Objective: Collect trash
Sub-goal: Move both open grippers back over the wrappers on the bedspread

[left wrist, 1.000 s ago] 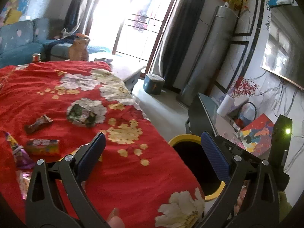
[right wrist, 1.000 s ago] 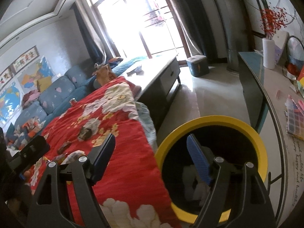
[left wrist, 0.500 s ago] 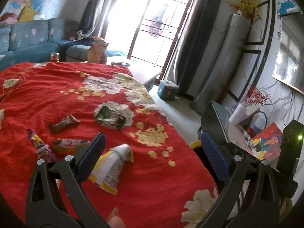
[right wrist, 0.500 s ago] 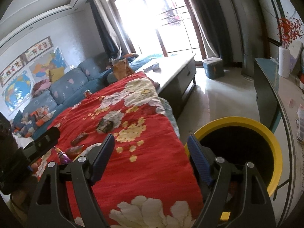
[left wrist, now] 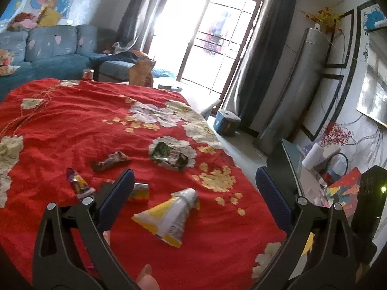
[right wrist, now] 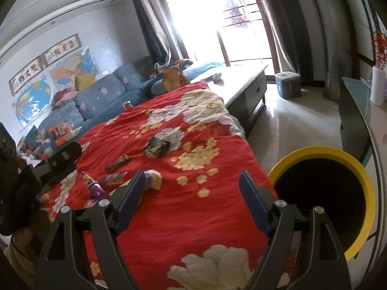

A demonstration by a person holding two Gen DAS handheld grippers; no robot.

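Both views swung off the bin [right wrist: 321,198] onto the red cloth [left wrist: 72,111]. My left gripper [left wrist: 193,193] and right gripper [right wrist: 191,193]: wide open, empty. Wrappers near the cloth's bin-side edge: yellow-white packet [left wrist: 169,215] nearest, likely next pick.

Five pieces of trash lie scattered on the red floral cloth, and a round black bin with a yellow rim [right wrist: 321,149] stands open beside the cloth, right of the right jaws. A crumpled yellow-and-white foil snack bag [left wrist: 169,213] lies flat between the left jaws. A small rainbow-striped wrapper [left wrist: 140,192] sits just beside the left finger, a twisted purple wrapper [left wrist: 78,184] further left. Beyond them lie a dark brown twisted wrapper [left wrist: 110,160] and a crumpled green-and-black packet [left wrist: 169,155].
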